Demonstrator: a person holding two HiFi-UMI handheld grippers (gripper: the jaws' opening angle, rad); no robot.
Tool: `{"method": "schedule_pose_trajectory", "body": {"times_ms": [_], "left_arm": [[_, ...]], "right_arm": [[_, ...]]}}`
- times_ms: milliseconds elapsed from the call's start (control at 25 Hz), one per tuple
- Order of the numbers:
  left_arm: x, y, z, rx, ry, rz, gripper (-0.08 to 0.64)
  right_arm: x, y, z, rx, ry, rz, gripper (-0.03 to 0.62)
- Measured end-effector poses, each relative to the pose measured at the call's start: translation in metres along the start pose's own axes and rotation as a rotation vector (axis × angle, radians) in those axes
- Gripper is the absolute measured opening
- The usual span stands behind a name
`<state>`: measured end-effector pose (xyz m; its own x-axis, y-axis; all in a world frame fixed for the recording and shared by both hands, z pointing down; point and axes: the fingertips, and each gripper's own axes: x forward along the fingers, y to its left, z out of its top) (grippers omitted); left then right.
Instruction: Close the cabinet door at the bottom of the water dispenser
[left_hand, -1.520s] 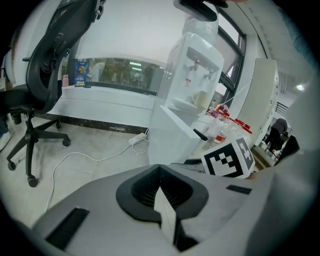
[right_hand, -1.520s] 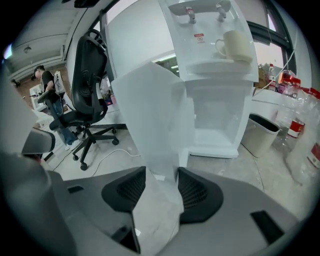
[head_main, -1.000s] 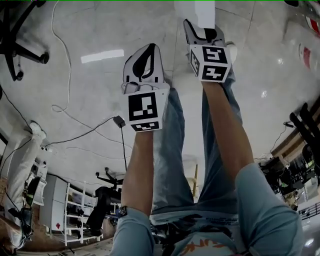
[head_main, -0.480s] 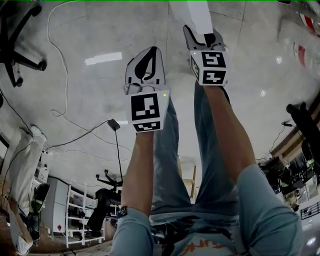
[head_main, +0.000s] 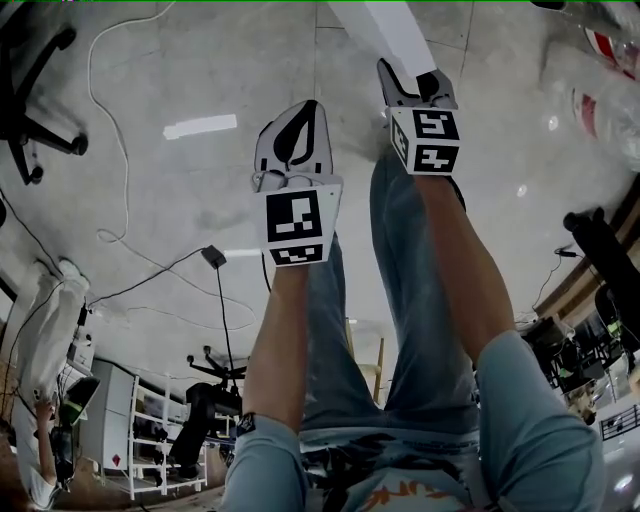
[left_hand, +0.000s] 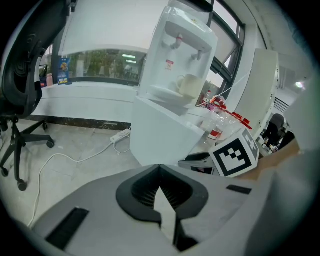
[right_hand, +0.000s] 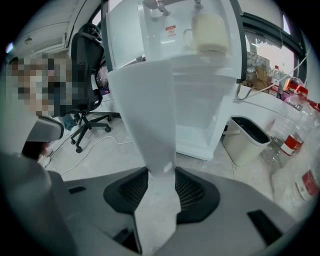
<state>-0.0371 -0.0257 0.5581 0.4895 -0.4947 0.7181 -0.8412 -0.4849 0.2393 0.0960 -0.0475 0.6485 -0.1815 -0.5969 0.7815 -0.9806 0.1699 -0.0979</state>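
Down low, the right gripper (right_hand: 161, 172) has its jaws clamped on the free edge of the white cabinet door (right_hand: 147, 110), which stands swung open in front of the water dispenser (right_hand: 200, 60). The left gripper (left_hand: 160, 192), jaws pressed together on nothing, points at the dispenser from alongside. The thin, stiff panel looks light and smooth and should swing easily on its hinge. Its outer edge, farthest from the hinge, seems the best hold, though the slick finish could slip. Behind the door, the open compartment shows at the dispenser's base, and a bin (right_hand: 247, 137) sits just right of the dispenser.
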Motion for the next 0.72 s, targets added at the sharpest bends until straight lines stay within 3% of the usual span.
{"method": "schedule_pose_trajectory", "body": {"times_ms": [720], "left_arm": [[0.047,-0.047,0.036,-0.015,-0.010,0.018,0.011]], "right_arm": [[0.009,-0.098,0.026,-0.044,0.000,-0.015,0.167]]}}
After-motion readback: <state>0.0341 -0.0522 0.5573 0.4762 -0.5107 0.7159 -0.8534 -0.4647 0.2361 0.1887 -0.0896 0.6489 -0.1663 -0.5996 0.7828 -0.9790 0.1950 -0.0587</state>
